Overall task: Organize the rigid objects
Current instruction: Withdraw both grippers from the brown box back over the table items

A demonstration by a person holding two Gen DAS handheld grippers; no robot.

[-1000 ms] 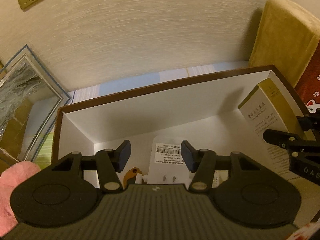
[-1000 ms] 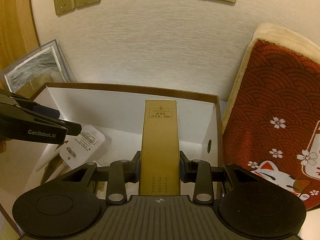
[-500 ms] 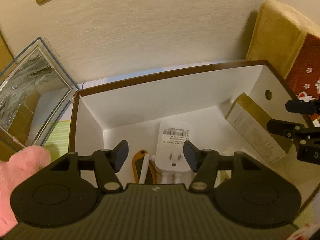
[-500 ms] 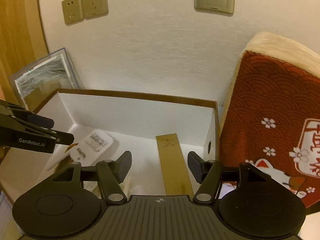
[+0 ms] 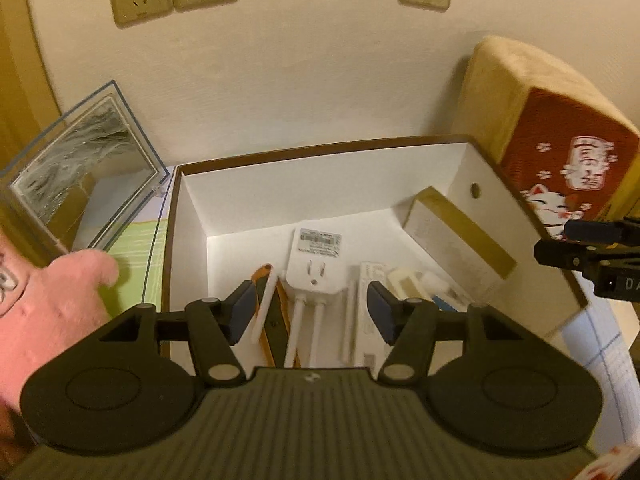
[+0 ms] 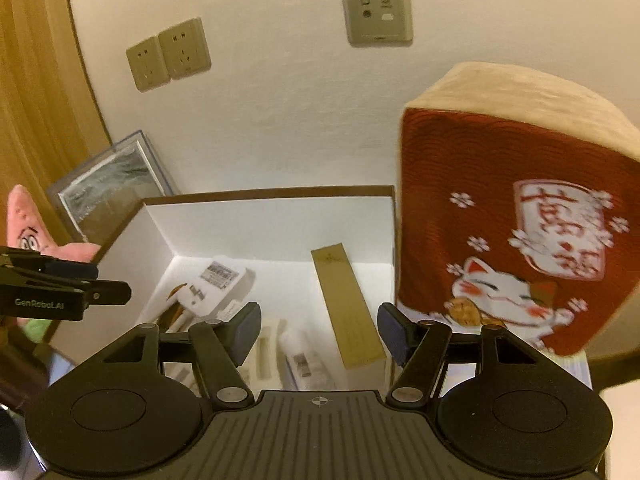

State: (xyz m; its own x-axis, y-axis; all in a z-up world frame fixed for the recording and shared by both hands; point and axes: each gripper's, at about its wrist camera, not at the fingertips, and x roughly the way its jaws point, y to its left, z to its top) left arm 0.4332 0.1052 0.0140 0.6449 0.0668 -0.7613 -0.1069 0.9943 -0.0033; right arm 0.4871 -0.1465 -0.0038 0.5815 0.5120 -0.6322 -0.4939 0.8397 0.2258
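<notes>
Currently: left gripper (image 5: 310, 310) and right gripper (image 6: 318, 332), both about half open, holding and touching nothing. Below and ahead of them, brown-rimmed box (image 5: 320, 150) containing gold carton (image 6: 346, 306) and white plug adapter (image 5: 316, 262).

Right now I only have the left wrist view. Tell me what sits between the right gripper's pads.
Observer: Nothing. The right gripper is open and its pads are bare.
Operator: Give me the gold box's position from that side.
Observer: The gold box lies flat inside the white box, along its right wall, with its gold top face up. Neither pad touches it.
Operator: Describe the pink thing beside my gripper.
Observer: It is a pink plush with a cartoon face, sitting outside the white box just behind the left gripper.
</notes>
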